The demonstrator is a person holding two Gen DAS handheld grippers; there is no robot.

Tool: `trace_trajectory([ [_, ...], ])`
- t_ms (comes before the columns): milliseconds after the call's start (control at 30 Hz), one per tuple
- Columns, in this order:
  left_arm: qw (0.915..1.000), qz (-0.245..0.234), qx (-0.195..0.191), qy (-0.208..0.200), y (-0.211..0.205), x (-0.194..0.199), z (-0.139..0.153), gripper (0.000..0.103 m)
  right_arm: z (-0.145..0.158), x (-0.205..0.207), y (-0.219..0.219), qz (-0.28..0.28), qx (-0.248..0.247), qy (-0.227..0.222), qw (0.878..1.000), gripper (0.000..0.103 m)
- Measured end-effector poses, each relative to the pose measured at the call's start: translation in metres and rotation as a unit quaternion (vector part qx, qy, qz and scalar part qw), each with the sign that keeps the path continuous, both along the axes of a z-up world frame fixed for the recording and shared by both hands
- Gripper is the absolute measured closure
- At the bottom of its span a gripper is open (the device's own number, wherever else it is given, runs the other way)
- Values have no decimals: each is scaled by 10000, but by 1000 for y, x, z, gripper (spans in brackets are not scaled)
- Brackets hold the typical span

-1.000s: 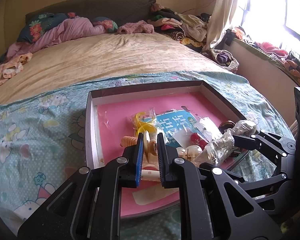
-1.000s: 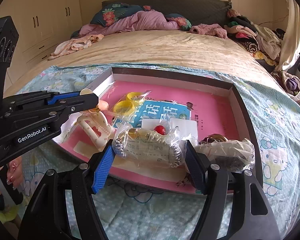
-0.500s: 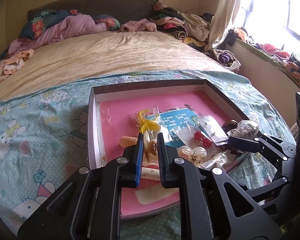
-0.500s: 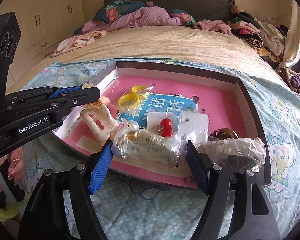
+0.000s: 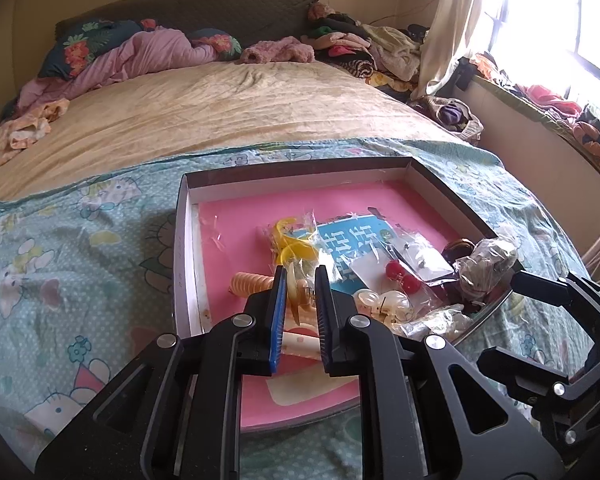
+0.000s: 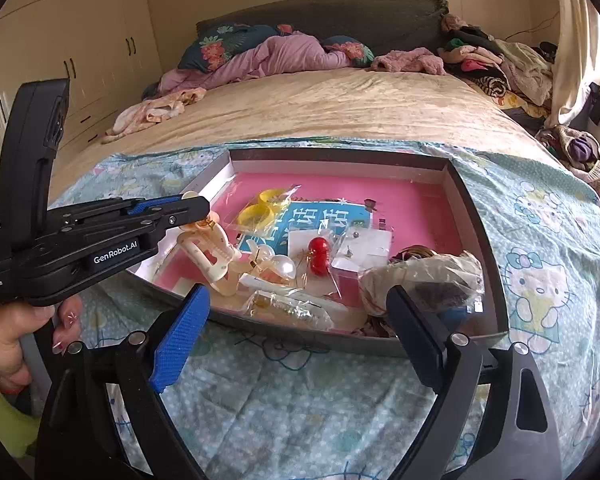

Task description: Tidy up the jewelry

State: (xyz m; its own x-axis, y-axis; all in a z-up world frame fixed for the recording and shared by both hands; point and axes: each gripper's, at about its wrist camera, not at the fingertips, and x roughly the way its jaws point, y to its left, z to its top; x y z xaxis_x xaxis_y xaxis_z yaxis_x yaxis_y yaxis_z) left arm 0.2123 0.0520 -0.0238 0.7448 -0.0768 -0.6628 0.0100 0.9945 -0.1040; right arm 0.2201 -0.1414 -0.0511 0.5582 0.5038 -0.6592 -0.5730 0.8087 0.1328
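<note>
With the left tongs (image 5: 298, 280) clenched on a cream hair claw (image 6: 212, 256) and the right tongs (image 6: 296, 320) just released wide and empty, the box (image 6: 476, 216) ahead remains mostly unsorted.

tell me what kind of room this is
Most likely a lived-in bedroom: a large bed with a rumpled pink quilt by the headboard, built-in wardrobe doors along the wall, and clothes heaped beside a curtained window.
</note>
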Motion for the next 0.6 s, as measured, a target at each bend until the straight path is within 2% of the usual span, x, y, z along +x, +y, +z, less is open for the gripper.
trace_trajectory([
  [33, 10000, -6, -2, 2, 0, 0, 0, 89, 2, -1, -4, -38, 28, 21, 10000, 11],
  [100, 10000, -8, 14, 7, -3, -1, 0, 74, 5, -3, -11, -109, 83, 25, 9999, 10],
  [267, 10000, -4, 45, -26, -9, -6, 5, 72, 12, -11, -27, -224, 205, 31, 9995, 8],
  [367, 10000, 13, 50, -52, -13, -9, 11, 60, 18, -16, -34, -268, 217, -10, 9994, 7],
  [467, 9999, 11, 78, -96, -16, -14, 17, 56, 25, -21, -41, -314, 288, -60, 9991, 7],
  [600, 9998, 36, 74, -175, -19, -20, 29, 41, 36, -30, -50, -364, 357, -173, 9985, 6],
])
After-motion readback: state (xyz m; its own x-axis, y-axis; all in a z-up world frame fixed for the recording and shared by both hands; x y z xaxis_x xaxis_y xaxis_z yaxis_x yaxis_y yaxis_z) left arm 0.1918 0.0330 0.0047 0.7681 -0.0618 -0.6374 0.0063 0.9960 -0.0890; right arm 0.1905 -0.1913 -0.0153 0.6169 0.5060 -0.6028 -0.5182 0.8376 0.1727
